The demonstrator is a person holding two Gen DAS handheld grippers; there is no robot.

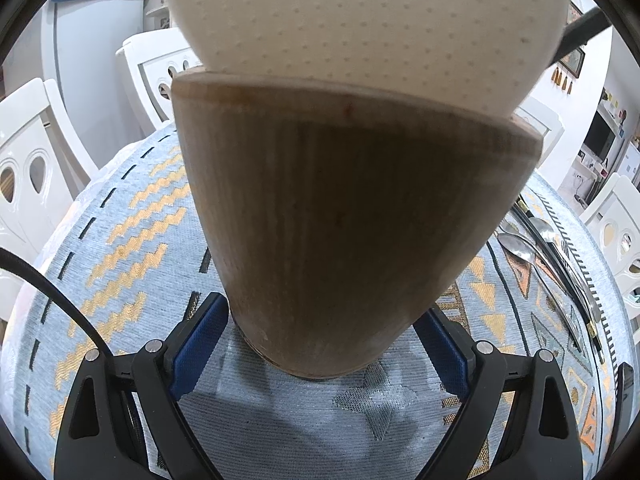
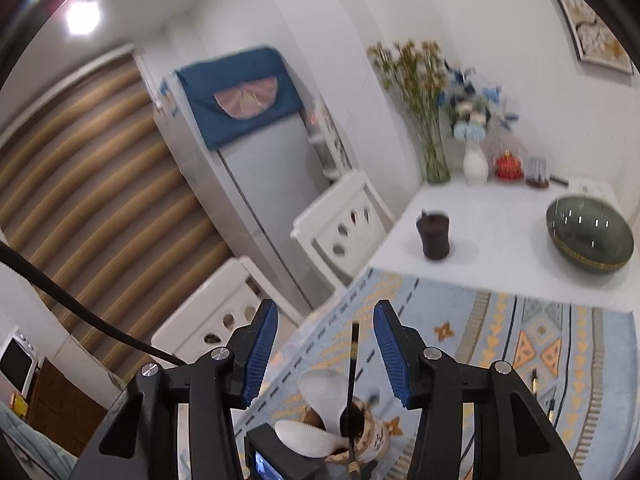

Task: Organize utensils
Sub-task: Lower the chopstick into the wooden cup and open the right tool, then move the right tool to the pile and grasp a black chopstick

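Tabletop (image 1: 132, 216) covered in a pale blue woven cloth with orange zigzag patterns fills the left wrist view. The left tool (image 1: 324, 344) stands with its blue-padded fingers (image 1: 200, 344) closed against the lower sides of a tall round wooden utensil holder (image 1: 340, 220) that rests upright on the cloth. A cream dimpled rice paddle (image 1: 360, 20) rises out of the holder's mouth. To the right, silver spoons (image 1: 520, 248) and dark chopsticks (image 1: 560, 272) lie on the cloth, well apart from the holder.

In the right wrist view, the right tool (image 2: 326, 344) hovers above the same holder (image 2: 360, 432), its jaws parted with nothing pressed between the pads. A black chopstick (image 2: 352, 368) stands in the holder, its top showing in the gap between the open fingers, touching neither. White paddles (image 2: 320, 392) lean beside it.
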